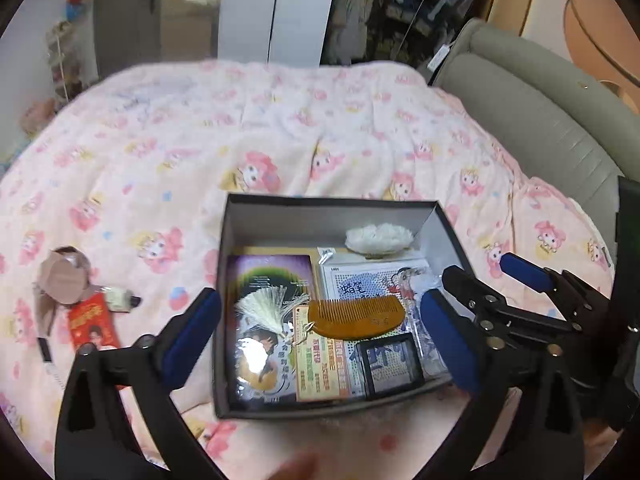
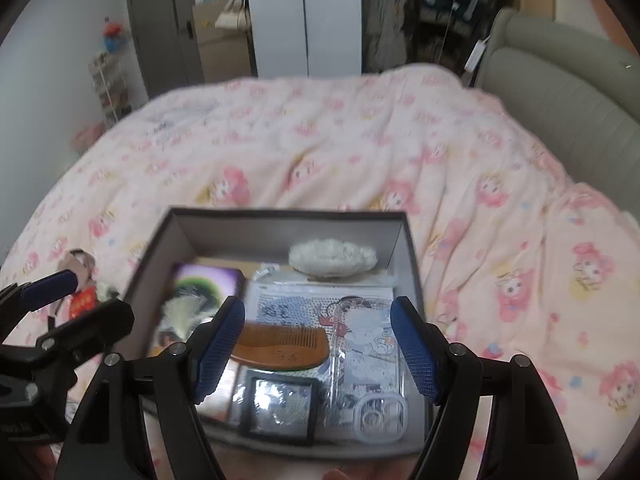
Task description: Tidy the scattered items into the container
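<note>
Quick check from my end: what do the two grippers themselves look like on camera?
The left gripper and the right gripper look alike: black plastic fingers with triangular cutouts, silver round bolts at the joints, and blue textured pads on the inner faces. No cables, markings or sleeves show in either view.

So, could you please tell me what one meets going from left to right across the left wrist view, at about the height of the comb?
Plush keychain → red packet → white tassel → wooden comb → right gripper, open over the pink quilt.
</note>
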Demonstrator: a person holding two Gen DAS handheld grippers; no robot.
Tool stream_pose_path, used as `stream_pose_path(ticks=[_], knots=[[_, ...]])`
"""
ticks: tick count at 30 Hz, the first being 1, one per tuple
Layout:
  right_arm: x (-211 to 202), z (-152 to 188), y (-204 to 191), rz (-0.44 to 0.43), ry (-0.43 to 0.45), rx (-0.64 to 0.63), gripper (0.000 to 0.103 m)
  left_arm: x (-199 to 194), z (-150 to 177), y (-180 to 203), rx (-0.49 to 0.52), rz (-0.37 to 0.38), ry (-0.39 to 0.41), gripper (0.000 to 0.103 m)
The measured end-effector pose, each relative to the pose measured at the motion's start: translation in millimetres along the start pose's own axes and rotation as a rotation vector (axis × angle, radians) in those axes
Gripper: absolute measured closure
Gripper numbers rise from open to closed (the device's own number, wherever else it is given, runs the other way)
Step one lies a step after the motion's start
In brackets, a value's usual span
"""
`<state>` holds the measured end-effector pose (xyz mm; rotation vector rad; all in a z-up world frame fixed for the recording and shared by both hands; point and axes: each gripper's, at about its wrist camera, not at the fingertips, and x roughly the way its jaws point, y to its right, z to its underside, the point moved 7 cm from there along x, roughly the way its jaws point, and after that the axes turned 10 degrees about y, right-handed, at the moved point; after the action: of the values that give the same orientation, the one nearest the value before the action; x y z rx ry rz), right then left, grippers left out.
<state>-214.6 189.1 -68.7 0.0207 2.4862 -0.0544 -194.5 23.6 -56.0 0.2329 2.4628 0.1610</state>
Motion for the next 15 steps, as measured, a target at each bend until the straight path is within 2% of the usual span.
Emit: stream_pose_path(ticks=[8,12,15], knots=[[-72,-3,-20,0.032,0.089,0.026,0.029,-79,0,4,0.035,-0.008,0.109,0.001],[-104,10,-27,0.041,0.113,0.036,0.029,-116,10,5,0.046,-0.034,0.152,0.001],[-124,22,-27,0.043,0.117,0.068,0.029,-132,18,7,0.037,-0.024,0.158,0.001]])
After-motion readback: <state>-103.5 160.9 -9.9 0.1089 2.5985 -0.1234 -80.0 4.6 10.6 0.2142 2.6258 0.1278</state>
